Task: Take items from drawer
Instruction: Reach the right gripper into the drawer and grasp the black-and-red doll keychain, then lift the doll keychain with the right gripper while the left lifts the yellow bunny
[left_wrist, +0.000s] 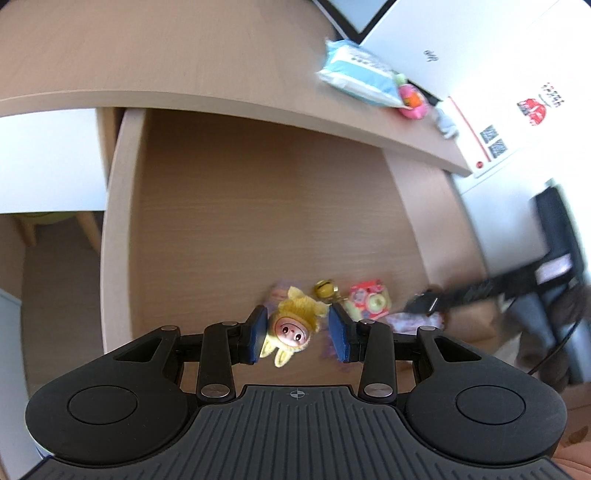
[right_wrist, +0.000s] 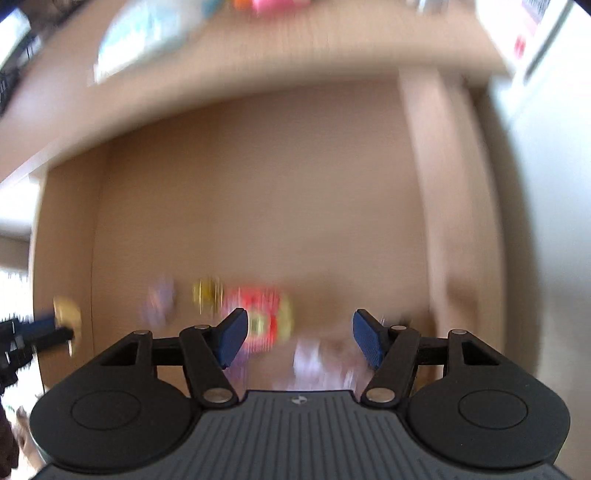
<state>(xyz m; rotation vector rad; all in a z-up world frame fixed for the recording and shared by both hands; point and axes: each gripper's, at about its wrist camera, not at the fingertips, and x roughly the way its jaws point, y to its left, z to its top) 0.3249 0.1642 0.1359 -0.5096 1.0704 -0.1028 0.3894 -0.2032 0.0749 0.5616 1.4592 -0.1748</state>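
At lower centre of the left wrist view, left gripper (left_wrist: 298, 335) with blue pads around a yellow plush doll (left_wrist: 293, 326), apparently gripping it above the open drawer (left_wrist: 258, 206). Just right, a yellow bell (left_wrist: 324, 288) and red toy (left_wrist: 369, 303) on the drawer floor. In the blurred right wrist view, right gripper (right_wrist: 299, 339) spread wide, empty, low over the red toy.

Matt wood-grain drawer (left_wrist: 258, 206), fuzzy yellow plush toy (left_wrist: 295, 328), ribbed matt black plastic hand-held gripper (left_wrist: 298, 334)

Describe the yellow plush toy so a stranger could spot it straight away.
Start at the open wooden drawer under the desk top and look to its near end, where small toys lie in a cluster. The yellow plush toy sits between the left gripper pads. It alone is fuzzy yellow with a round pink face and floppy ears; the red and pink packet beside it is flat.
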